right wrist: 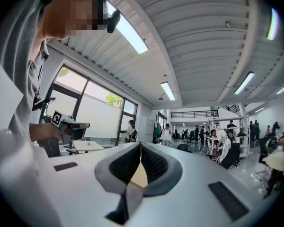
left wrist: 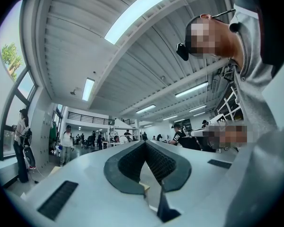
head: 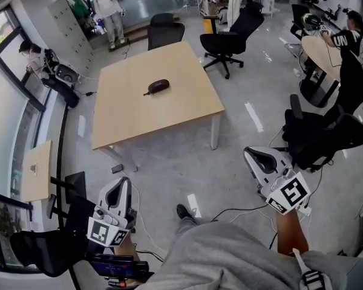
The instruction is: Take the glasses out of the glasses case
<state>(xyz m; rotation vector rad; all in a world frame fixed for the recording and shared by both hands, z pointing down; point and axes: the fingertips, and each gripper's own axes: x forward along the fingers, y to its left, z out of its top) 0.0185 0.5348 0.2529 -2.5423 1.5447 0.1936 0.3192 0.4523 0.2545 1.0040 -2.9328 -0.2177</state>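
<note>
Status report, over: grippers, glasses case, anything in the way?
Left gripper, right gripper: both shut, empty. Dark oval glasses case looks closed, on light wooden square table ahead. Nothing blocking.

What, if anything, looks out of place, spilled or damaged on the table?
Nothing stands out. The case lies alone near the middle of the table. It looks closed and whole, with nothing spilled around it. It is too small in view to check for fine damage.

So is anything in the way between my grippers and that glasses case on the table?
Nothing visible. The dark oval glasses case lies alone on the light wooden table; just grey floor separates it from the left gripper and right gripper.
</note>
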